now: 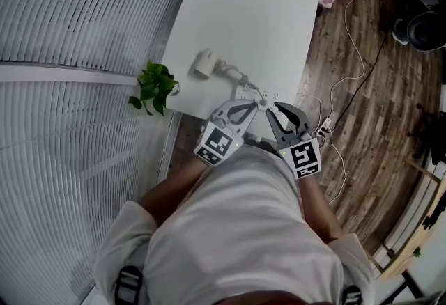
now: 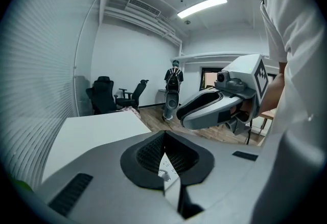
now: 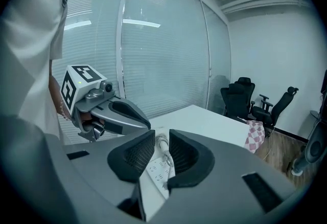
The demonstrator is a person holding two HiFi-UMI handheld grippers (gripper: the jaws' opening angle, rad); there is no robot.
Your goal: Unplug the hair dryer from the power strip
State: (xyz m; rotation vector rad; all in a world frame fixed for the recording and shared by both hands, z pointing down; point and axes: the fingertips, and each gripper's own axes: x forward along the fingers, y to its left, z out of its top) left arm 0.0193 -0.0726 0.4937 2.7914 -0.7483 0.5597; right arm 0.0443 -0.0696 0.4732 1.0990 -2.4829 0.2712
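- Green leaves of a potted plant [image 1: 155,86] are seen at the left edge of the white table [image 1: 244,11].
- The hair dryer [image 1: 205,63] is laid on the table, and its cord [image 1: 233,74] is run rightward to the power strip [image 1: 259,94] near the table's near edge.
- The left tongs [image 2: 164,135] are held closed over the strip, tips together, with nothing gripped.
- The right tongs [image 3: 162,138] are held partly open just beside them; cord and strip are seen through the gap, and nothing is pressed by the pads.
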